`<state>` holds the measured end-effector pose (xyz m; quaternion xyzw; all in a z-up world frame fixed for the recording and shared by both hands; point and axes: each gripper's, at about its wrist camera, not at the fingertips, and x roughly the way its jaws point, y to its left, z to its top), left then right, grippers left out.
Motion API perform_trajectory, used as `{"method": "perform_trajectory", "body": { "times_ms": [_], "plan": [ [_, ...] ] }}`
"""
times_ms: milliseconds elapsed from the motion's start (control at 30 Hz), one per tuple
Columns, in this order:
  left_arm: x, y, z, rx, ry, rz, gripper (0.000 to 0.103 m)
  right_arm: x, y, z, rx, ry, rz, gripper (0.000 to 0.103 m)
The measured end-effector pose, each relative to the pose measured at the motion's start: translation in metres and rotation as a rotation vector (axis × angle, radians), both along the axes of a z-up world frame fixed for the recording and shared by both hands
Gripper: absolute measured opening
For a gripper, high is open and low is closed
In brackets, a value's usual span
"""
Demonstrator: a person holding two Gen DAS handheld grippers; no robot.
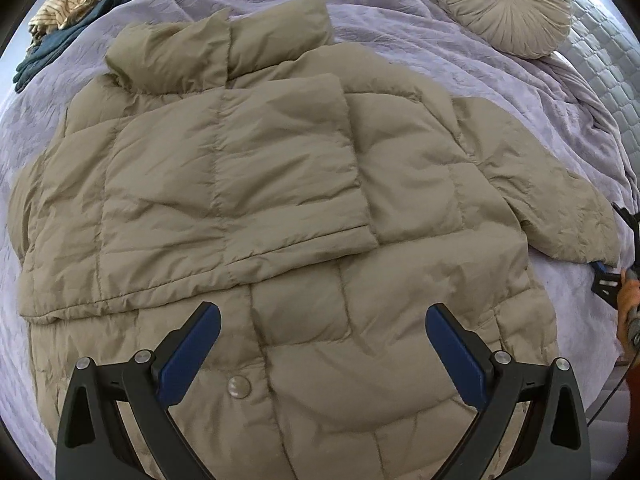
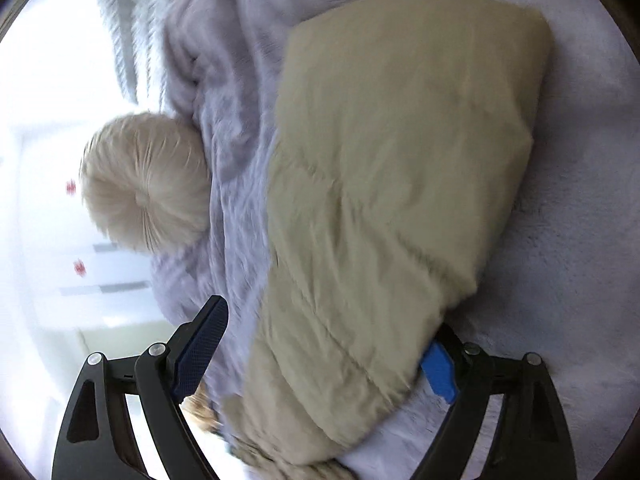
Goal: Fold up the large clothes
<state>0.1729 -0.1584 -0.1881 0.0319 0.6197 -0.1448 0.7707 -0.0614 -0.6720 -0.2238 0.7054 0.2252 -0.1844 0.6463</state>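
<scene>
Plainly, the left gripper (image 1: 323,344) hangs with its jaws spread wide and empty above the lower front of the puffer jacket (image 1: 280,184), ready to steady it. The right gripper (image 2: 332,350) is gaping too, the free sleeve (image 2: 384,184) lying between its fingers but unpinched, likely set to fold it inward. Across the jacket's chest the other sleeve (image 1: 240,184) already lies folded. Beyond the jacket's collar sits a round cushion (image 1: 504,6) on the lilac bedspread (image 1: 420,40).
</scene>
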Motion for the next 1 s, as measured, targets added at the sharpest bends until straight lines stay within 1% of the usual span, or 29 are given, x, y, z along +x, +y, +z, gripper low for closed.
{"method": "perform_trajectory", "body": {
  "times_ms": [33,67,100,133,167,200,267,400,467,600,700,767,800,867,933,1000],
  "plan": [
    [0.0,-0.001,0.0,-0.001,-0.001,-0.004,0.103,0.0,-0.004,-0.005,0.04,-0.018,-0.025,0.08],
    [0.0,-0.002,0.001,-0.003,-0.003,-0.008,0.103,-0.002,-0.005,-0.01,0.082,-0.037,-0.045,0.063],
    [-0.001,-0.003,0.001,-0.003,-0.007,-0.013,0.103,-0.002,-0.005,-0.015,0.114,-0.048,-0.057,0.053],
    [-0.001,-0.004,0.002,-0.004,-0.01,-0.016,0.103,-0.002,-0.005,-0.017,0.136,-0.057,-0.06,0.026],
    [0.0,-0.005,0.003,-0.006,-0.011,-0.019,0.103,-0.001,-0.004,-0.02,0.154,-0.077,-0.055,0.009],
    [0.0,-0.006,0.003,-0.009,-0.013,-0.019,0.103,0.001,-0.004,-0.02,0.156,-0.103,-0.047,0.009],
    [-0.001,-0.005,0.006,-0.005,-0.03,-0.017,0.103,0.004,-0.002,-0.01,0.122,-0.15,-0.017,0.008],
    [0.001,0.002,0.013,-0.023,-0.048,-0.012,0.103,0.022,0.008,0.016,0.082,-0.276,0.064,0.008],
    [0.003,0.007,0.016,-0.035,-0.063,0.002,0.103,0.036,0.016,0.036,0.053,-0.344,0.122,0.008],
    [0.009,0.018,0.021,-0.06,-0.086,0.027,0.103,0.071,0.044,0.075,-0.015,-0.427,0.267,0.008],
    [0.012,0.031,0.024,-0.088,-0.079,0.038,0.103,0.106,0.078,0.113,-0.126,-0.451,0.427,0.008],
    [0.013,0.041,0.028,-0.113,-0.077,0.033,0.103,0.134,0.111,0.138,-0.21,-0.465,0.551,0.008],
    [0.013,0.047,0.03,-0.107,-0.089,0.037,0.103,0.145,0.126,0.147,-0.238,-0.471,0.598,0.008],
    [0.012,0.061,0.034,-0.073,-0.124,0.054,0.103,0.171,0.168,0.165,-0.319,-0.474,0.717,0.008],
    [0.014,0.078,0.036,-0.065,-0.133,0.076,0.103,0.192,0.21,0.174,-0.394,-0.461,0.819,0.008],
    [0.016,0.103,0.037,-0.055,-0.134,0.131,0.103,0.214,0.261,0.171,-0.449,-0.438,0.931,0.008]
  ]
}}
